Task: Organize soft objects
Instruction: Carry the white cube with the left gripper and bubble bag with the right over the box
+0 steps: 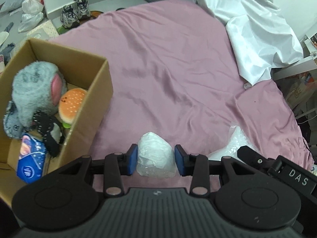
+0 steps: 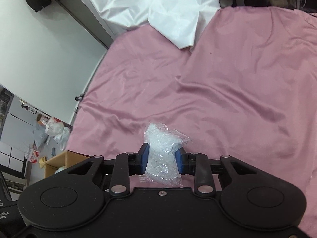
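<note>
My left gripper (image 1: 155,159) is shut on a white wrapped bundle (image 1: 155,158), held over the pink bedsheet (image 1: 168,69) just right of a cardboard box (image 1: 93,107). The box holds a grey plush toy (image 1: 35,91), a burger plush (image 1: 71,103), a black strap and a blue tissue pack (image 1: 30,164). My right gripper (image 2: 162,159) is shut on a clear crinkly plastic packet (image 2: 163,154) above the pink sheet (image 2: 227,89). That packet (image 1: 235,140) and the right gripper's body also show at the lower right of the left wrist view.
A white crumpled sheet (image 1: 253,23) lies at the bed's far right corner and shows in the right wrist view (image 2: 154,6). Shoes (image 1: 75,11) and plastic bags (image 1: 31,11) lie on the floor beyond the box. The box corner (image 2: 59,162) shows at lower left.
</note>
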Demonstrator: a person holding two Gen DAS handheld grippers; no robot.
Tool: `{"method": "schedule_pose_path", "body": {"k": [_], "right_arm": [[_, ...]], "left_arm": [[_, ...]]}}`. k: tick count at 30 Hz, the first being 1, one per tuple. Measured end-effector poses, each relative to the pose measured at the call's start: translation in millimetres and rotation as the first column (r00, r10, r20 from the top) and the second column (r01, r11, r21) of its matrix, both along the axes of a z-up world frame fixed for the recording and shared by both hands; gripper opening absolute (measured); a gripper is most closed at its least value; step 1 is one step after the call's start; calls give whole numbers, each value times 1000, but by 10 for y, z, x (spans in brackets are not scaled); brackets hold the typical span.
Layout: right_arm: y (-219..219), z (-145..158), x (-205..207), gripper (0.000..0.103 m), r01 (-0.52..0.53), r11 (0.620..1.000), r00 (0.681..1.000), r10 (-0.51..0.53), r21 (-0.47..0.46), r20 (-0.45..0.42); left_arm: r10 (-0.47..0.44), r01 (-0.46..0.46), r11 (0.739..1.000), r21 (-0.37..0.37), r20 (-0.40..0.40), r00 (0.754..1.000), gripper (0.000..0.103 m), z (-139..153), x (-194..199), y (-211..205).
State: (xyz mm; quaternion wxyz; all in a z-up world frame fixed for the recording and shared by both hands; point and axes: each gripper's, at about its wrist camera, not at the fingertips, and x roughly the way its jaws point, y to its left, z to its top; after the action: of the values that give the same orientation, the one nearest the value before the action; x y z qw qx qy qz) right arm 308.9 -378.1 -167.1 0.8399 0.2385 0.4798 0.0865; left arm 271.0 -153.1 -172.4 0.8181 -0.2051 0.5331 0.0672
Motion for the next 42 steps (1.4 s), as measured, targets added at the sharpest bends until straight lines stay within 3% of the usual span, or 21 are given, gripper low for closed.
{"method": "schedule_pose_path", "body": {"k": [17,26,32,42], "right_arm": [[56,473,-284,28,-52,998,986,54,-21,155],[151,693,-415,28,-87,995,971,94,-40,222],[360,862,-539,28,-147,985,949,165,-86,270],[685,966,-559,28,-251,966,917,256,-56,306]], "left_arm": [[38,-46,996,72,115,993,39,540,-408,169],[102,-116,990,82,163,981,39,772,-633,530],[125,-145,983,117,162,979,39,835,-752,760],[172,-190,975,118,142,975,39,822,-869,1158]]}}
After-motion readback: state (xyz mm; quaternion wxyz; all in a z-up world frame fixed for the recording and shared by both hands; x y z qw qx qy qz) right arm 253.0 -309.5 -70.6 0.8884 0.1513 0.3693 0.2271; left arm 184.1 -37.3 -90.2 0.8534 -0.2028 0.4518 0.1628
